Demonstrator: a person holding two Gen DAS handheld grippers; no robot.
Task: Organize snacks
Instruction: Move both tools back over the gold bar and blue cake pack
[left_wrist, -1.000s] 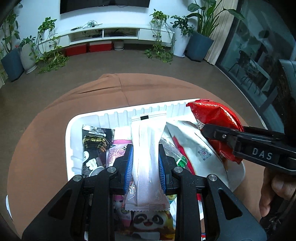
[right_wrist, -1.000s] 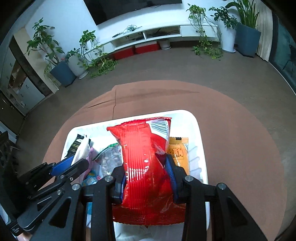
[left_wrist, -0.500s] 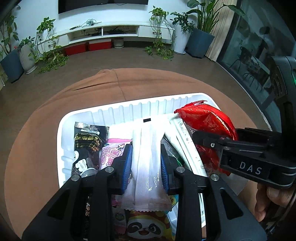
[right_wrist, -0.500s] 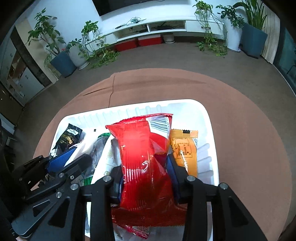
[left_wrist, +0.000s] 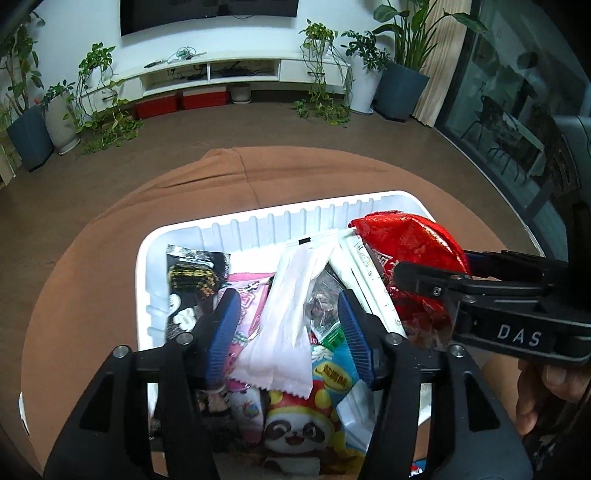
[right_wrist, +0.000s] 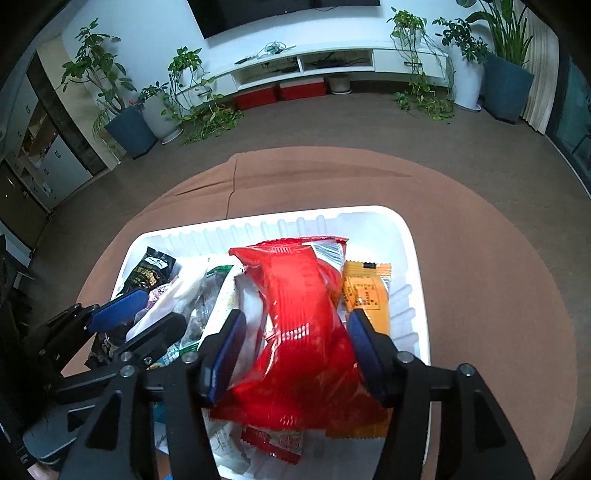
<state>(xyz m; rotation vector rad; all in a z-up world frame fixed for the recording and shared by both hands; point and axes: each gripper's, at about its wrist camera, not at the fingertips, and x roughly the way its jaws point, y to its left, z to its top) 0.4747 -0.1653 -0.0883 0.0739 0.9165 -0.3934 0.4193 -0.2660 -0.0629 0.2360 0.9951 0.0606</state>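
Observation:
A white tray full of snack packets sits on a round brown-covered table. My left gripper hangs over the tray's left half and its jaws are opening. A white packet lies between the blue pads, with a gap on each side. My right gripper is over the right half, its jaws also opening around a red bag that rests on the other packets. In the left wrist view the red bag shows at the right, between the right gripper's fingers.
An orange packet lies at the tray's right side, a black packet at its left, and a panda-print packet near the front. A hand holds the right gripper. Potted plants and a TV shelf stand far back.
Both pairs of jaws have spread. The left pads have come off the white packet and the right pads off the red bag; both packets now rest in the tray.

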